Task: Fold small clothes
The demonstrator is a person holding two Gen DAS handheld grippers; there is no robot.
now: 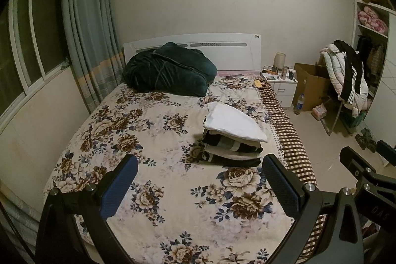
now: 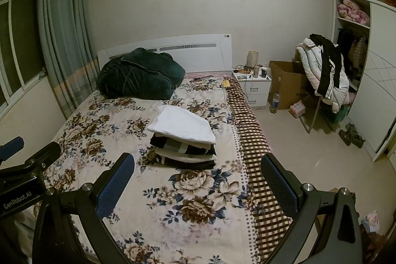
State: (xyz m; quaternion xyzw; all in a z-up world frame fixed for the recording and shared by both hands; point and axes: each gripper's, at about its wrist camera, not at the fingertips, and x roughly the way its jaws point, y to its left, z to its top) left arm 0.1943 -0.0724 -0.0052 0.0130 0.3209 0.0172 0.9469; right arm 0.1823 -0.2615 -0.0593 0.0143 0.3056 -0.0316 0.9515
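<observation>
Folded clothes stack [image 1: 232, 137] sits at my one o'clock, nearer the right gripper [image 2: 198, 184]; both it and the left gripper [image 1: 200, 186] gape wide, empty.

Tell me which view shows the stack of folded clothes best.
The right wrist view: the stack of folded clothes sits near centre, unblocked. In the left wrist view the stack is equally whole, but lies off to the right.

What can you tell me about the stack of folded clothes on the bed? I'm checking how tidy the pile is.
The stack of folded clothes sits on the floral bedspread, toward the bed's right side. A plain white garment lies on top, overhanging the darker folded pieces below, which alternate black, grey-striped and white layers. It looks like soft fabric, flat and fairly square, edges slightly uneven. Only the bedspread touches it; both grippers hang apart from it, jaws open.
</observation>
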